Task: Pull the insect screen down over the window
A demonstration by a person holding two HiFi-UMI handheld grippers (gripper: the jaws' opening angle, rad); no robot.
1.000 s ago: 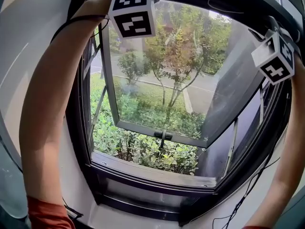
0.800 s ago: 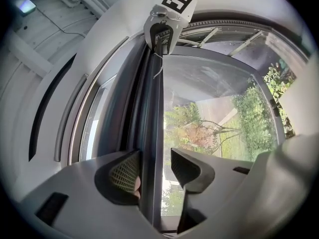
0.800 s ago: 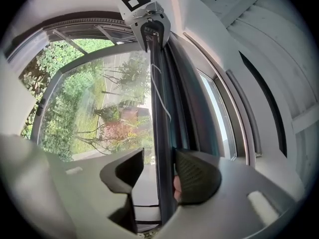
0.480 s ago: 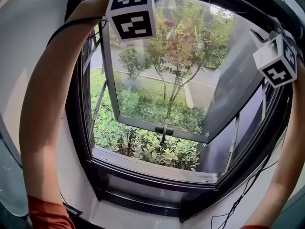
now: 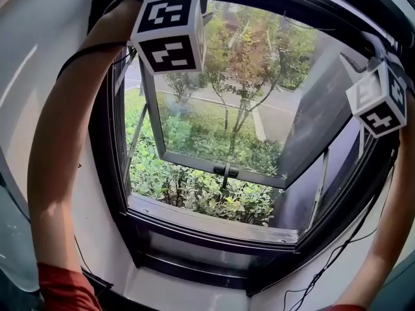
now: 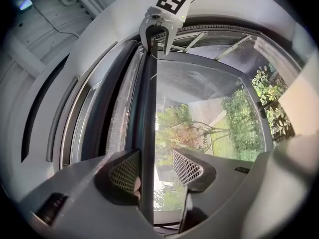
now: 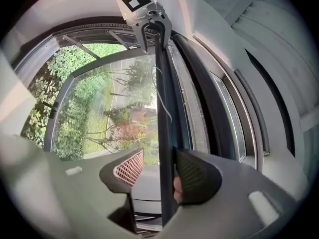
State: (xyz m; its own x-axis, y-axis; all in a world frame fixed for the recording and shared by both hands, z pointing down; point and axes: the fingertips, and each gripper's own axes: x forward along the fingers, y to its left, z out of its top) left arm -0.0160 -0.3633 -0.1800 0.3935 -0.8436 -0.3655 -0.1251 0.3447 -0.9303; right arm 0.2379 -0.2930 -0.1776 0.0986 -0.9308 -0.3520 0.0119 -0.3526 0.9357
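The insect screen's dark pull bar (image 6: 148, 113) runs along the top of the window from one gripper to the other. My left gripper (image 6: 155, 168) has the bar between its jaws. The bar lies against the left pad (image 6: 124, 171), and a gap shows to the right pad; these jaws have just been opening. My right gripper (image 7: 159, 171) also straddles the bar (image 7: 164, 108), which lies against the black pad (image 7: 192, 176) and stands clear of the pink pad (image 7: 130, 168). In the head view both arms reach up, and only the marker cubes (image 5: 167, 34) (image 5: 379, 102) show.
The glass sash (image 5: 220, 109) stands swung outward, its handle (image 5: 225, 170) at the lower edge. Bushes and trees lie outside. The grey sill (image 5: 214, 222) and dark frame sit below. Thin cables (image 5: 337, 258) hang at lower right. A white wall (image 5: 39, 57) is on the left.
Both marker cubes have come lower in the head view, the left one also slightly leftward. The arms have sunk with them.
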